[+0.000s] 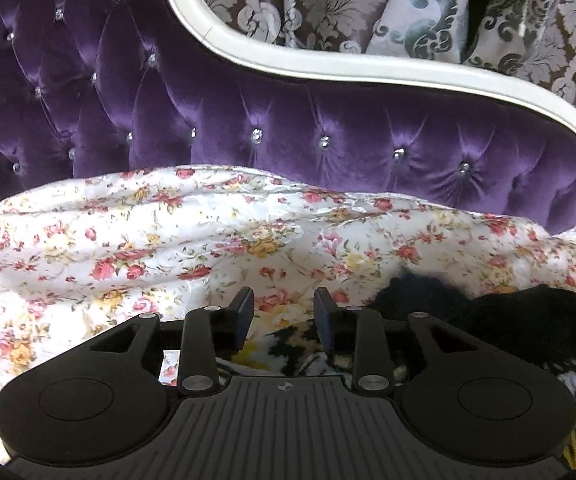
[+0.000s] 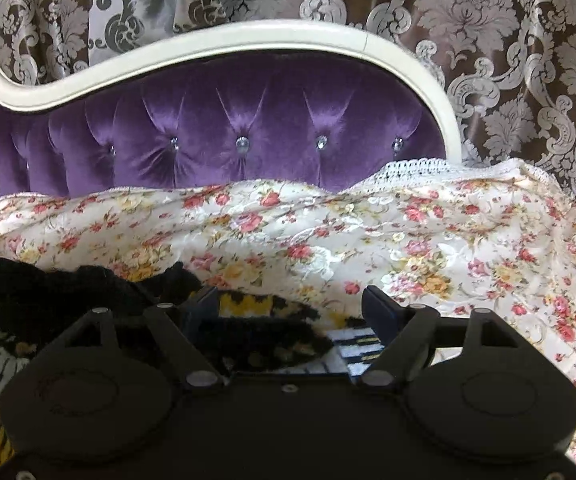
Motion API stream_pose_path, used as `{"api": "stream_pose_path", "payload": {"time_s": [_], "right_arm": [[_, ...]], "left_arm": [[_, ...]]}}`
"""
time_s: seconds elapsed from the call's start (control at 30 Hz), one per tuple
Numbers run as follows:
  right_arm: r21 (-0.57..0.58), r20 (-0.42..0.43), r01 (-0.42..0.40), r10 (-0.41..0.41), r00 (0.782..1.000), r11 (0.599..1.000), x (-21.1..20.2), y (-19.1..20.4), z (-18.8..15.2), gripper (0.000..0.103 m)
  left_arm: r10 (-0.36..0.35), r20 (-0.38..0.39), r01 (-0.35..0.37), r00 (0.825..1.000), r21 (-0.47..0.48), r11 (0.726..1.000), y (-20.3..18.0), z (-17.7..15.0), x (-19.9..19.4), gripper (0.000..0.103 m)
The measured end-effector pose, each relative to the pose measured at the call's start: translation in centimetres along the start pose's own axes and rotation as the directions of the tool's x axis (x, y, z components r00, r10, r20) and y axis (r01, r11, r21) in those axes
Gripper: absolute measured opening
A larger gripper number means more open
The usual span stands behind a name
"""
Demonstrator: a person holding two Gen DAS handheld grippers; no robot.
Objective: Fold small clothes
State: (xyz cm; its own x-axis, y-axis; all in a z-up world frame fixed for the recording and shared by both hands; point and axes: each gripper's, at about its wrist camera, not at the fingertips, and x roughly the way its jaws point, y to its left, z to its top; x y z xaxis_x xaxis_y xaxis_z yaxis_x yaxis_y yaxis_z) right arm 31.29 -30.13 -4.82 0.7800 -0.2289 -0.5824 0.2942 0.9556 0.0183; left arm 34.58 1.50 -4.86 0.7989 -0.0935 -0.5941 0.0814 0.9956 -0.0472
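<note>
Left wrist: no legible txt.

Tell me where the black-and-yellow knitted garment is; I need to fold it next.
The knitted garment lies on the floral bedspread, below the open right gripper; in the left wrist view it sits low and right, beside the left gripper.

Soft, fairly even light falls on both views, and the purple sofa back [image 1: 328, 120] beyond the fingers shows bright sheen on its tufts and glinting buttons. The flowered cloth [image 2: 408, 240] ahead of the fingers is pale, nearly washed out in spots, while the dark knitted garment [image 1: 528, 320] beside them is so dim its texture perhaps cannot be read. Fisheye bending curves the white sofa frame [image 2: 208, 44], and the patterned curtain [image 2: 508, 60] looks slightly soft.
</note>
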Motion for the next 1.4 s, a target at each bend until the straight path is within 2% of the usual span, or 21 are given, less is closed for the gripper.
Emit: {"api": "stream_pose_path", "payload": {"time_s": [0.23,0.57,0.67,0.8,0.87,0.93,0.97,1.0,1.07,1.4], "right_arm": [[-0.009,0.019,-0.019,0.019,1.0,1.0,-2.0,0.1,0.7,0.08],[-0.062,-0.005,-0.073,0.073,0.997,0.995,-4.1,1.5,0.1,0.09],[-0.076,-0.046,-0.095,0.091,0.995,0.993,-3.5,1.9,-0.5,0.092],[-0.073,-0.128,-0.095,0.085,0.988,0.993,-1.3,1.7,-2.1,0.092],[-0.065,-0.161,-0.075,0.063,0.985,0.995,0.0,1.1,-3.0,0.092],[-0.061,-0.154,-0.063,0.053,0.987,0.996,0.5,0.6,-3.7,0.094],[-0.06,-0.149,-0.053,0.043,0.988,0.997,0.6,0.4,-3.9,0.1],[-0.044,-0.156,-0.057,0.049,0.987,0.997,0.7,0.1,-4.0,0.101],[-0.011,-0.162,-0.07,0.067,0.985,0.998,0.9,-0.3,-4.0,0.101],[-0.007,-0.154,-0.093,0.091,0.984,0.996,-0.9,-1.2,-3.5,0.101]], "left_arm": [[-0.032,0.021,0.03,0.999,0.075,0.997,-1.8,-0.1,-3.1,0.04],[-0.095,-0.037,0.1,0.995,0.17,0.98,-5.1,-2.7,-4.8,0.052],[-0.074,-0.064,0.085,0.995,0.193,0.978,-5.7,-3.5,-4.1,0.053],[-0.01,-0.12,0.032,0.993,0.19,0.981,-5.7,-4.5,-2.0,0.053],[0.0,-0.118,0.022,0.993,0.183,0.983,-5.4,-4.9,-1.3,0.059],[0.023,-0.099,-0.002,0.995,0.208,0.978,-5.6,-5.3,-1.1,0.063],[0.028,-0.095,-0.007,0.995,0.216,0.976,-5.7,-5.3,-1.1,0.064],[0.033,-0.088,-0.013,0.996,0.219,0.976,-5.8,-5.4,-1.1,0.064],[0.04,-0.08,-0.021,0.996,0.222,0.975,-5.9,-5.6,-1.1,0.064],[0.039,-0.065,-0.025,0.997,0.21,0.977,-5.8,-5.8,-1.1,0.065]]}}
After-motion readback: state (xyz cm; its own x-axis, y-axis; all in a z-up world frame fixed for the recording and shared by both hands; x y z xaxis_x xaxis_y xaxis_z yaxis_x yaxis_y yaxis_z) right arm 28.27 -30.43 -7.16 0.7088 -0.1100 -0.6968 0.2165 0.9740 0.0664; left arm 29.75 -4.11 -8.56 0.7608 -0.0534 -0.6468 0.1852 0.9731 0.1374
